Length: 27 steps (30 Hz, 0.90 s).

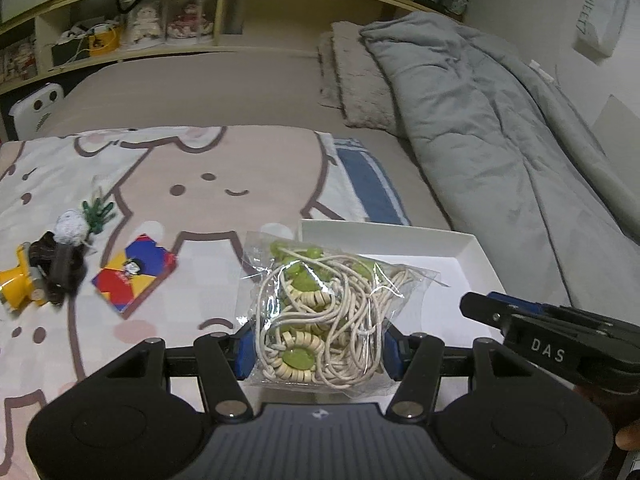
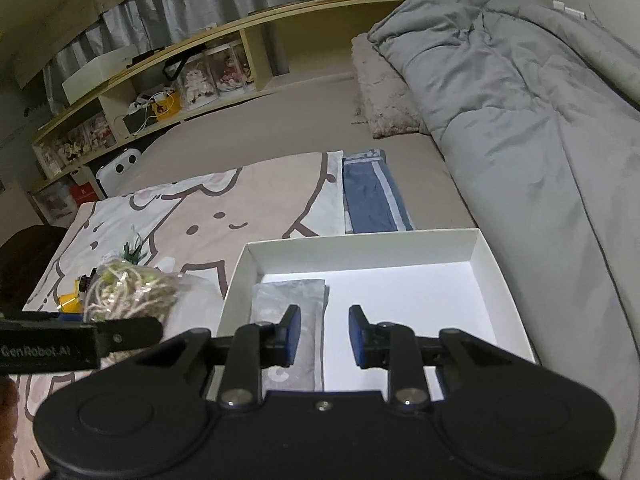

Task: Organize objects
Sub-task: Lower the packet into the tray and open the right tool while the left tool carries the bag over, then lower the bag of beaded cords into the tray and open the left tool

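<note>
A: Carrying a clear bag of cord and beads (image 1: 320, 312), clamped in the left hand-held gripper (image 1: 318, 350), over the white box (image 1: 460, 248) edge.

B: Light, crinkly, slippery; best pinched mid-bundle. Right hand-held gripper (image 2: 324, 334) parted, empty.

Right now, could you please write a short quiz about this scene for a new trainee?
1. True or false: the left gripper holds a clear bag of cord and green beads.
2. What already lies inside the white box? A) a yellow toy B) a grey flat packet C) nothing
3. Fill in: nothing is between the right gripper jaws, so it is ____.

Key: 1 true; 2 B; 3 empty.
</note>
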Tool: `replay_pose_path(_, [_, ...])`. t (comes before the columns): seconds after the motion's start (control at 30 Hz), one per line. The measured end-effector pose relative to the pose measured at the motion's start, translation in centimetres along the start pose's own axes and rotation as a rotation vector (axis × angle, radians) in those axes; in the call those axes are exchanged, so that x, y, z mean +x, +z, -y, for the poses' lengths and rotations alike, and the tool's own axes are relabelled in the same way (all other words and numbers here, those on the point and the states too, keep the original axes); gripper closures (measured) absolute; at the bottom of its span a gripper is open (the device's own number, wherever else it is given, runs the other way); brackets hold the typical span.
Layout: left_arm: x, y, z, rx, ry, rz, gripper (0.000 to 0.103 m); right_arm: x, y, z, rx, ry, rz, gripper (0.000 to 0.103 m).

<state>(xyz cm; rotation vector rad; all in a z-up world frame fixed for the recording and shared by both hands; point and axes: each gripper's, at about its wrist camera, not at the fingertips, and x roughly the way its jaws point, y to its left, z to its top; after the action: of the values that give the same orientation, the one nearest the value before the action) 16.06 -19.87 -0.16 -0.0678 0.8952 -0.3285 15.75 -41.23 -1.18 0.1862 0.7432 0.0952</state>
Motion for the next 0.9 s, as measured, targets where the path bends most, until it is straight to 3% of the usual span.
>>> replay_pose_path(0.2, [1.7, -1.5, 2.2, 0.020, -0.033, -0.066, 0.044, -1.0, 0.3, 1.0, 0.047, -0.008, 0.001, 0.074])
replay_pose_path(0.3, [2.6, -2.4, 3.3, 0.021, -0.051, -0.098, 0.044, -1.6, 0.4, 1.6, 0.071, -0.015, 0.004, 0.064])
replay_pose_path(0.37, [3.4, -3.0, 4.0, 0.001, -0.069, -0.130, 0.044, -1.9, 0.4, 2.1, 0.096, -0.030, 0.002, 0.046])
replay_pose_path(0.47, [4.5, -3.7, 4.9, -0.054, -0.089, -0.187, 0.044, -2.3, 0.2, 3.0, 0.131, -0.061, -0.005, 0.033])
replay_pose_path(0.67, [5.8, -4.5, 6.0, -0.105, -0.072, -0.208, 0.043, -2.3, -0.4, 4.1, 0.143, -0.095, -0.031, 0.023])
replay_pose_path(0.73, [6.0, -4.6, 6.0, -0.119, -0.061, -0.209, 0.040, -2.1, -0.5, 4.5, 0.157, -0.102, -0.040, 0.022])
replay_pose_path(0.8, [6.3, -4.6, 5.8, -0.127, -0.072, -0.232, 0.023, -1.9, -0.5, 4.7, 0.164, -0.105, -0.046, 0.021])
replay_pose_path(0.9, [5.8, -4.4, 5.7, -0.101, -0.059, -0.219, 0.022, -1.9, -0.6, 4.9, 0.165, -0.106, -0.048, 0.020])
